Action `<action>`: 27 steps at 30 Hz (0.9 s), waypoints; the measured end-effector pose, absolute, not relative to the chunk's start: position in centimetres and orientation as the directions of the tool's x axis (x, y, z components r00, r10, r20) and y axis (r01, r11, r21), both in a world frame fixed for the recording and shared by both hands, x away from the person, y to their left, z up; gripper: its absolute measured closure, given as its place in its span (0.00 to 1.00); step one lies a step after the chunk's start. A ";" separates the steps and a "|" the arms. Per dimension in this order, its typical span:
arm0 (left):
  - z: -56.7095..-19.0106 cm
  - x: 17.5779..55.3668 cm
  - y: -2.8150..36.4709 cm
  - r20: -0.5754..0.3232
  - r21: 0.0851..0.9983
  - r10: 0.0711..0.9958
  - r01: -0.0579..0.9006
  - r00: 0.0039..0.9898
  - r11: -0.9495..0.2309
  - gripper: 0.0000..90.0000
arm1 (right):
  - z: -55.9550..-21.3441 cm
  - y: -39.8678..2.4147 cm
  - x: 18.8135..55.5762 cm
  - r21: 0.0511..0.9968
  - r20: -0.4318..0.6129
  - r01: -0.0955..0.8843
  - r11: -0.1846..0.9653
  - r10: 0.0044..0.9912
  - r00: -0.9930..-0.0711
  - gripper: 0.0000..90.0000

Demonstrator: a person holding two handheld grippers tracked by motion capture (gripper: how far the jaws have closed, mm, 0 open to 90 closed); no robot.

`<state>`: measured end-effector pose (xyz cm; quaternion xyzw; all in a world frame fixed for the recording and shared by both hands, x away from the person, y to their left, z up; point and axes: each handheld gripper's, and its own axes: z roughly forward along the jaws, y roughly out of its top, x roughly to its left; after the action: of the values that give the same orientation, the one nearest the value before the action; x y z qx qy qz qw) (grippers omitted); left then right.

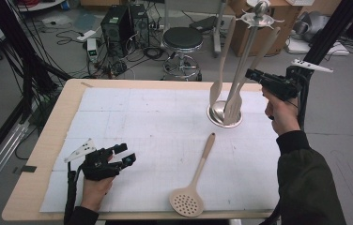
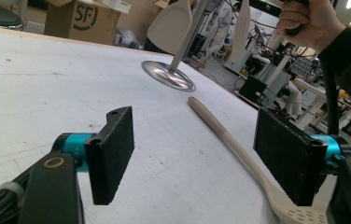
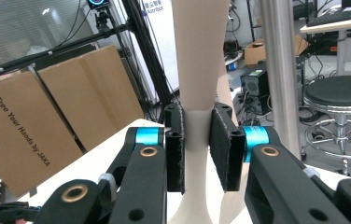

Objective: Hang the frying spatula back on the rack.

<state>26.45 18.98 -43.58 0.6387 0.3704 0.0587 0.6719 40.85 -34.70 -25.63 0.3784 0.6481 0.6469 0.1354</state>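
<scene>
Right tongs (image 3: 197, 149) are clamping the handle of a beige utensil (image 1: 254, 58) hanging on the steel rack (image 1: 225, 114) at the far right of the bench (image 1: 48, 136). Left tongs (image 1: 124, 154) are sitting wide open and empty near the front left, with the slotted spoon (image 1: 194, 180) lying flat just beside them. I'm thinking the trick is lifting straight up until the loop clears its hook, without nudging the neighbouring spatula (image 1: 221, 61).

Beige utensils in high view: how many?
3. Two beige utensils hang on the steel stand: one at left, one gripped by the right gripper. A beige slotted skimmer lies on the table. More may be hidden.
</scene>
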 end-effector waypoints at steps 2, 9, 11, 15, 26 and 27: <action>-43.6 26.4 19.0 -0.423 0.901 0.553 0.396 0.718 0.176 0.33 | -25.6 -34.9 40.9 0.940 0.317 0.317 -0.127 0.667 -0.674 0.85; -43.7 26.4 19.1 -0.424 0.901 0.557 0.398 0.714 0.174 0.33 | -25.5 -35.1 41.4 0.934 0.329 0.336 -0.120 0.652 -0.683 0.85; -43.7 26.4 19.2 -0.425 0.900 0.559 0.400 0.712 0.175 0.33 | -25.5 -35.0 41.7 0.934 0.331 0.338 -0.119 0.646 -0.687 0.85; -43.7 26.3 19.3 -0.421 0.902 0.562 0.396 0.712 0.174 0.33 | -25.5 -34.9 42.1 0.933 0.330 0.342 -0.113 0.647 -0.687 0.85; -43.9 26.2 19.3 -0.422 0.901 0.565 0.399 0.709 0.172 0.33 | -25.8 -34.7 42.7 0.928 0.338 0.358 -0.104 0.638 -0.692 0.85; -43.8 26.2 19.3 -0.422 0.900 0.565 0.400 0.709 0.170 0.33 | -25.8 -34.7 42.7 0.928 0.338 0.356 -0.106 0.637 -0.693 0.85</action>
<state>26.18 19.29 -43.85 0.6411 0.3763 0.0618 0.6660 42.71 -34.65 -25.83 0.3763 0.6597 0.6412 0.1095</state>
